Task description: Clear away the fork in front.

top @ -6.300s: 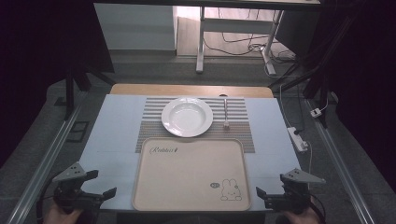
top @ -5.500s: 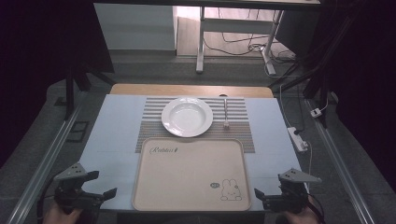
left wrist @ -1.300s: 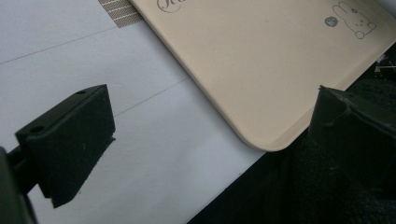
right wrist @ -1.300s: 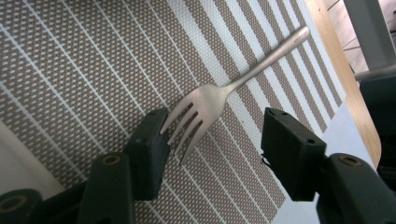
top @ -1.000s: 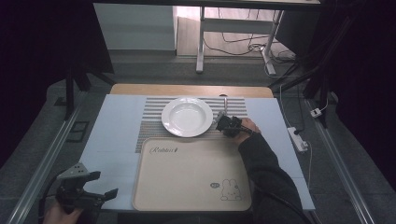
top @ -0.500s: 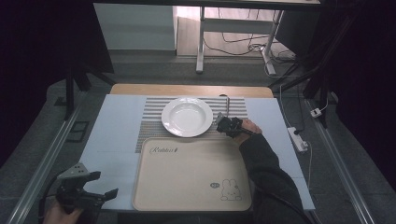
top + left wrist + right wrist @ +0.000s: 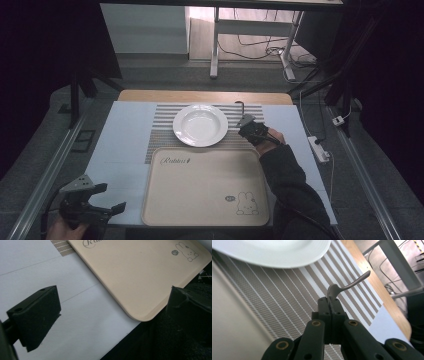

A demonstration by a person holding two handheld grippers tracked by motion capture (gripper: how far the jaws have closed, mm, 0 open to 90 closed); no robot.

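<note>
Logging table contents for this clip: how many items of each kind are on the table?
Plate: 1
Tray: 1
Striped placemat: 1
Metal utensil, clamped in the right gripper: 1
Total: 4

Both grippers, left gripper (image 7: 107, 210) and right gripper (image 7: 331, 305), are matte black with blocky jaw pads (brass-ringed pivots on the right); the person's sleeve (image 7: 290, 182) is dark.
</note>
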